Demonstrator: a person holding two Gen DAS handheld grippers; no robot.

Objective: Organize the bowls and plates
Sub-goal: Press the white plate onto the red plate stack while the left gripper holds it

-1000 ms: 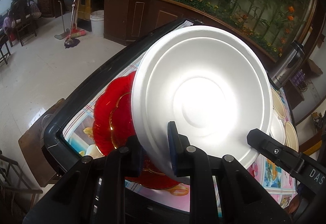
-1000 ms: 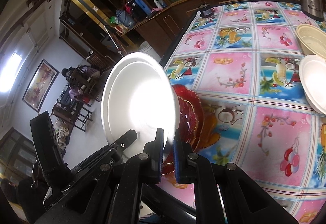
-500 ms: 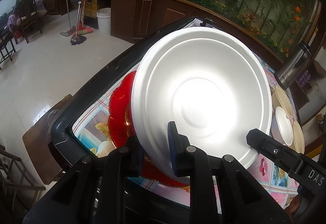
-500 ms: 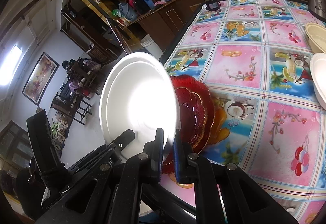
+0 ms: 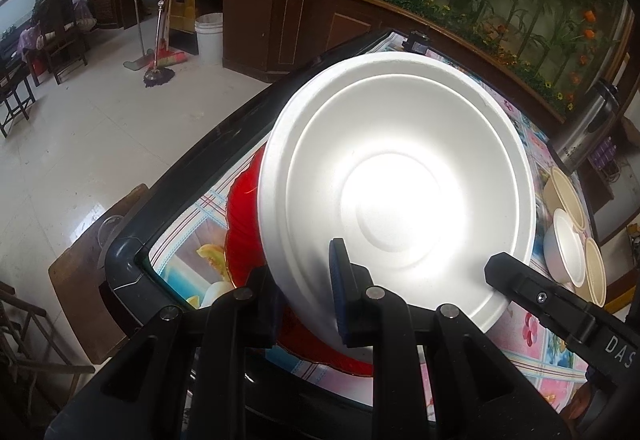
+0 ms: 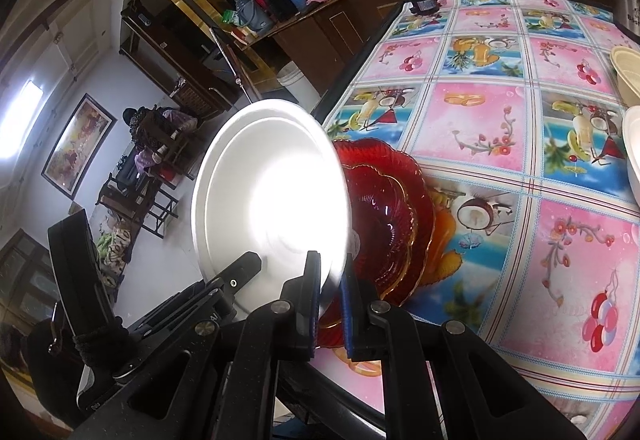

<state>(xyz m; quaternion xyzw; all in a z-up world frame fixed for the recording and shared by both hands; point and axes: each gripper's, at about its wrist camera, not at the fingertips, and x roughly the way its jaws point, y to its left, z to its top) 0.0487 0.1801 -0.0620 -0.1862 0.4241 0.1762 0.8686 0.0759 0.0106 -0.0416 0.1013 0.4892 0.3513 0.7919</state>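
I hold the white plate by its rim in both grippers, left and right, tilted above the red plates at nine o'clock on the table. Uneven pull could crack its foam-like rim, or it slips.

Steel kettle, white bucket, mop

White letters "DAS" stand on the right gripper.
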